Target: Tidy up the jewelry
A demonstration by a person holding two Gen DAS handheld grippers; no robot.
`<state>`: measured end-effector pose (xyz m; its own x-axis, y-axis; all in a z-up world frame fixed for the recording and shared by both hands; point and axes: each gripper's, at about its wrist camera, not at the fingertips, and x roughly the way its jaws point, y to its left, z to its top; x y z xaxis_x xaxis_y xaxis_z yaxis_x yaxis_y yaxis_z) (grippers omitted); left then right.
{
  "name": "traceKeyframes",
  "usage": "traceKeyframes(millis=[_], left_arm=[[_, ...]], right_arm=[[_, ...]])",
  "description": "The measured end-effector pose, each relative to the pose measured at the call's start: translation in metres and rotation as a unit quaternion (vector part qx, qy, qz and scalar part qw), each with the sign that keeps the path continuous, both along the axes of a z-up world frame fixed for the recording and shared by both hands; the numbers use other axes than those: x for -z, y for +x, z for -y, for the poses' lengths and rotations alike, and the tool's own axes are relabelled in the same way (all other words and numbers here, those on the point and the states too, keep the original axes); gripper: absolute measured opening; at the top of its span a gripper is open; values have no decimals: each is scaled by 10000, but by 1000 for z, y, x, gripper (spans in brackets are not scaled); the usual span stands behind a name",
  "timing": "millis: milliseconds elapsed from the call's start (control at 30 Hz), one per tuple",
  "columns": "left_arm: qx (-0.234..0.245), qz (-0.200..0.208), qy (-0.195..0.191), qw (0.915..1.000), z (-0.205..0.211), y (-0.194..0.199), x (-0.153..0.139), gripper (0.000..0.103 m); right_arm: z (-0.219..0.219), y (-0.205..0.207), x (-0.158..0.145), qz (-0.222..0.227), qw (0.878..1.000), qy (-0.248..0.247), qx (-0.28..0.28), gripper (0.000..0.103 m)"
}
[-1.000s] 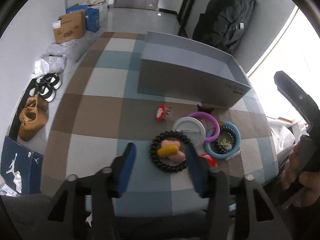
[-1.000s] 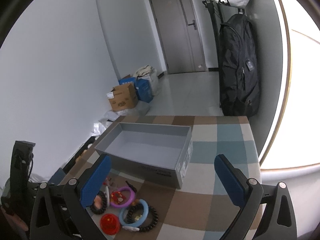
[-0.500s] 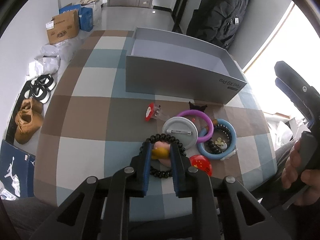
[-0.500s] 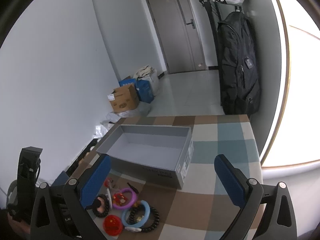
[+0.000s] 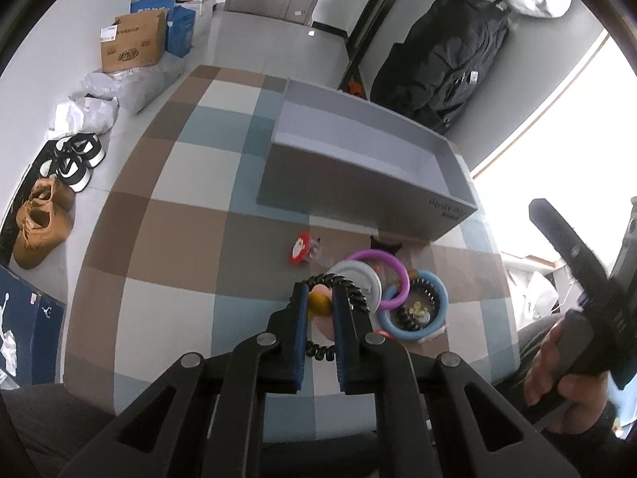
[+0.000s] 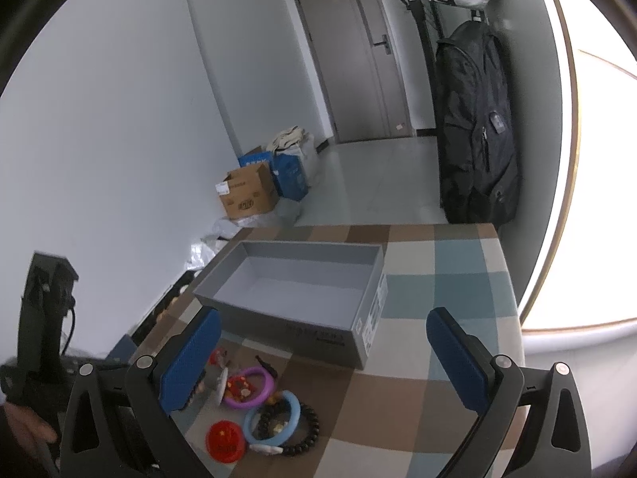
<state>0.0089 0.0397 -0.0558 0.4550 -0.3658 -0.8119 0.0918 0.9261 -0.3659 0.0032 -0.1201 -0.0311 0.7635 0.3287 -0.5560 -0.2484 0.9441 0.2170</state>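
A pile of jewelry lies on the checked tablecloth in front of an open grey box. My left gripper is shut on a yellow and pink piece inside a black bead bracelet and holds it just above the table. Beside it lie a white round badge, a purple ring, a blue ring and a red clip. My right gripper is open and empty, above the table's near edge, with the pile below its left finger and the box ahead.
A black backpack hangs beyond the table's far side. Cardboard boxes, bags and shoes lie on the floor to the left. A red disc lies at the pile's near edge. A bright window is at the right.
My left gripper closed on the yellow and pink piece inside the bead bracelet and has lifted it slightly. My right gripper stayed open and shifted only a little.
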Motion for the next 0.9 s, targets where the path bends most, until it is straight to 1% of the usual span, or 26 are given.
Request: traceKeyframes(millis=[100,133,300,333,367,500,567,633,667,733,800,867,900], left_arm=[[-93,116,68,9999,-3,2,-4,7],[-129,158,148,9997,-4,2,-5,7],[-286,275,715,9967,-8,10,-1,7],[-284,264,881,9954,-7,13,2,7],[-266,253,934,9950,-7,15,4,7],[-322,146,608,9975,-16,23,12,7],[-335,75,500,9982,-20,25,13,7],[-292,-26,265,9992,-23,28,15,7],[-331,-77,207,9992,-24,28,16,7],[-363,-161,103,9992,-26,29,18,11],[-376,-211,17,9991,-25,27,16,12],[-333,-156,-38,9993,-22,23,12,17],[-309,-116,-35,9994,-20,21,10,24]], right_arm=[[-3,-2,2,-16,10000,-70,-18,103],[-3,-2,3,-22,10000,-90,-18,103],[-7,-2,8,-134,9998,-164,-60,103],[-9,-2,10,-175,9997,-167,-87,103],[-10,-1,11,-232,9995,-149,-140,103],[-17,-1,16,-609,9969,74,-492,103],[-22,-3,20,-840,9936,221,-728,103],[-28,-8,25,-1072,9890,319,-971,103],[-31,-12,28,-1176,9864,378,-1086,103],[-35,-19,32,-1279,9840,420,-1164,103],[-40,-26,36,-1371,9831,303,-1176,103],[-44,-27,40,-1419,9834,86,-1131,102],[-47,-28,42,-1438,9834,-42,-1102,99]])
